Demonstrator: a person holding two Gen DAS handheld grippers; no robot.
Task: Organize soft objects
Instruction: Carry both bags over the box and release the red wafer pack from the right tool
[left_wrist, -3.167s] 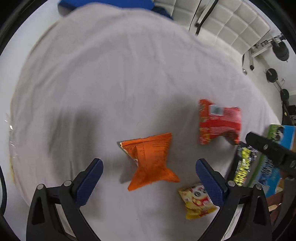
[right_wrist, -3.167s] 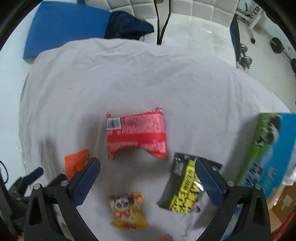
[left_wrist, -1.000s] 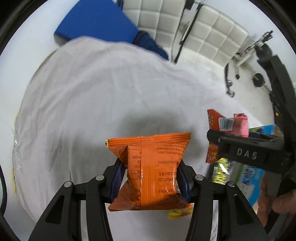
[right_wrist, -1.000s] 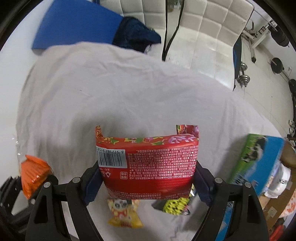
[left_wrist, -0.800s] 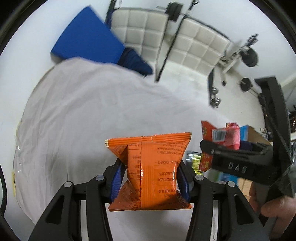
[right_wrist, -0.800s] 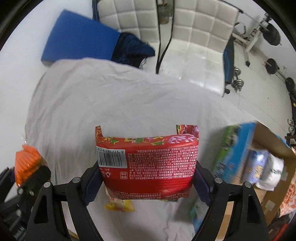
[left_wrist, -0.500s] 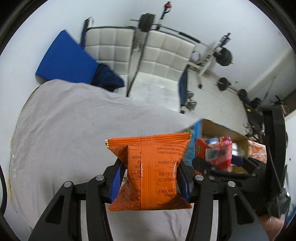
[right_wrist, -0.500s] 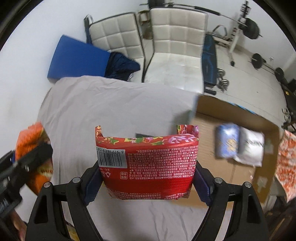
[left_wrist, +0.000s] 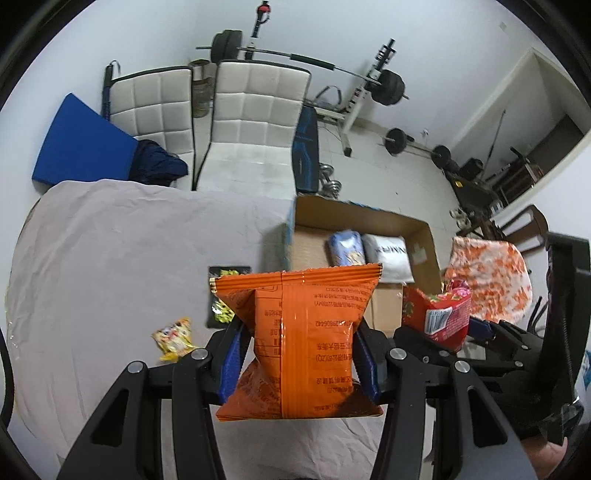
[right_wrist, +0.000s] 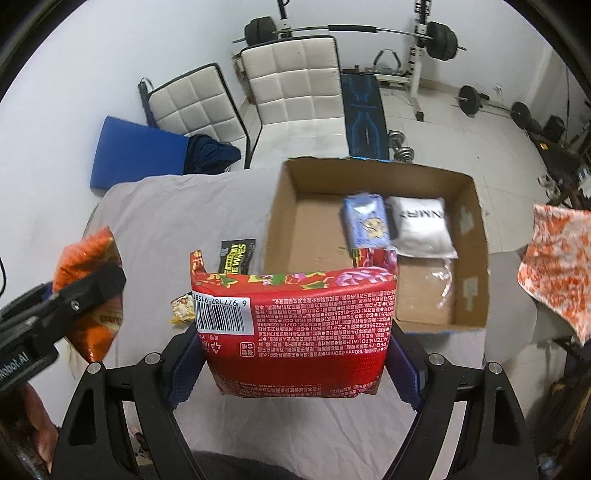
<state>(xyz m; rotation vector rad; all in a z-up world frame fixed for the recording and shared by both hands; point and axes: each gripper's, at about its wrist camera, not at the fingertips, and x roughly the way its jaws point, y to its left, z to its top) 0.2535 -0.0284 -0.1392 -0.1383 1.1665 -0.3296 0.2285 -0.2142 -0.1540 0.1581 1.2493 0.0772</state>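
- The tabletop (left_wrist: 110, 258) is covered with a grey wrinkled cloth and takes the left and middle part of both views.
- An open cardboard box (right_wrist: 476, 236) stands at the right edge of the tabletop. Inside it, near the far wall, a blue-purple packet (right_wrist: 365, 221) and a white packet (right_wrist: 421, 225) lie side by side and touching.
- The red packet (right_wrist: 295, 328) with a barcode label is pinched between the jaws of the right gripper (right_wrist: 293, 363). It is held in the air, in front of the near left corner of the box.
- The orange packet (left_wrist: 295, 339) is pinched between the jaws of the left gripper (left_wrist: 297, 360), the blue pads pressing on its two sides. It is in the air over the tabletop, to the left of the red packet (left_wrist: 437, 317).
- The left gripper (right_wrist: 74, 295) with the orange packet (right_wrist: 92, 295) also shows at the left edge of the right wrist view, and the right gripper (left_wrist: 436, 332) at the right of the left wrist view.
- A black packet with yellow letters (right_wrist: 238, 254) lies flat on the cloth just beside the left wall of the box.
- A small yellow packet (left_wrist: 173, 338) lies on the cloth, nearer to the person than the black one and apart from it.
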